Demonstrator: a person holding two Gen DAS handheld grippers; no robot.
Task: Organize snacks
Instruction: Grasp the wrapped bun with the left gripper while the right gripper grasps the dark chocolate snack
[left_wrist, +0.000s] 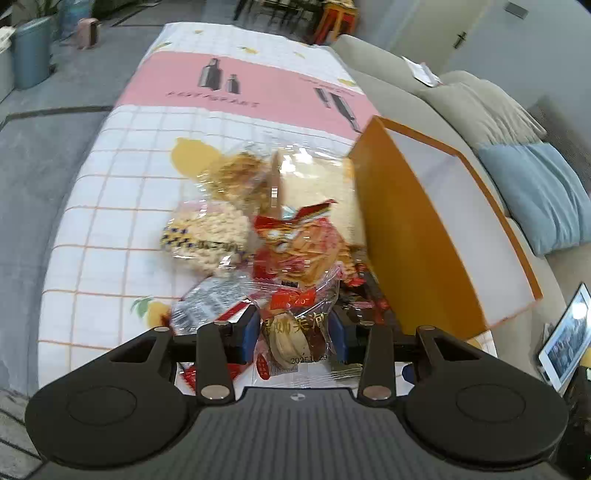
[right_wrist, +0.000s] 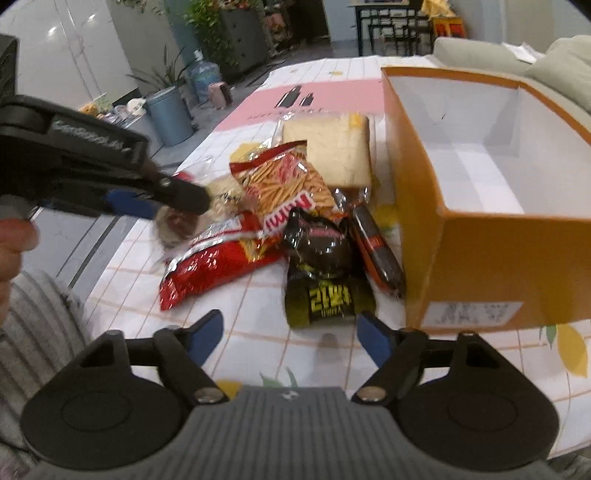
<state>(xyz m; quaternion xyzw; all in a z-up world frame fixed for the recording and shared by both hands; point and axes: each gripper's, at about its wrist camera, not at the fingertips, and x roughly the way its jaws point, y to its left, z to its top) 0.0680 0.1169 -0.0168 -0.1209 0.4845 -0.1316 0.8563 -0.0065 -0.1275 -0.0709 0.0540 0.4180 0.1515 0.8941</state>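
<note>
A: Left claw (left_wrist: 293, 330) status?

B: Clamped on a clear-wrapped pastry packet (left_wrist: 295, 332), pinched between the blue pads, held off the table. Packet's long axis runs straight ahead, in line with the fingers.

A: Right claw (right_wrist: 290, 338)?

B: Spread wide, holding nothing. Black-and-yellow packet (right_wrist: 325, 291) lies just ahead of it, between the fingertips' line, long axis pointing away. Dark sausage stick (right_wrist: 376, 247) is beside that, to the right.

A: Box?

B: Orange box (right_wrist: 480, 254) is ahead-right of both claws, top open, inside white and looks empty. From the left claw it sits just to the right, forward; its near wall (left_wrist: 406, 240) is touching the pile edge.

A: Rest of the pile?

B: Further ahead: red stick-snack bag (right_wrist: 258, 206), then bread slices (right_wrist: 332, 147) farthest.

A: Call?

B: My guess: left swings right and over the wall to drop. The right claw is nearer the black packet, so that one's its pick.
</note>
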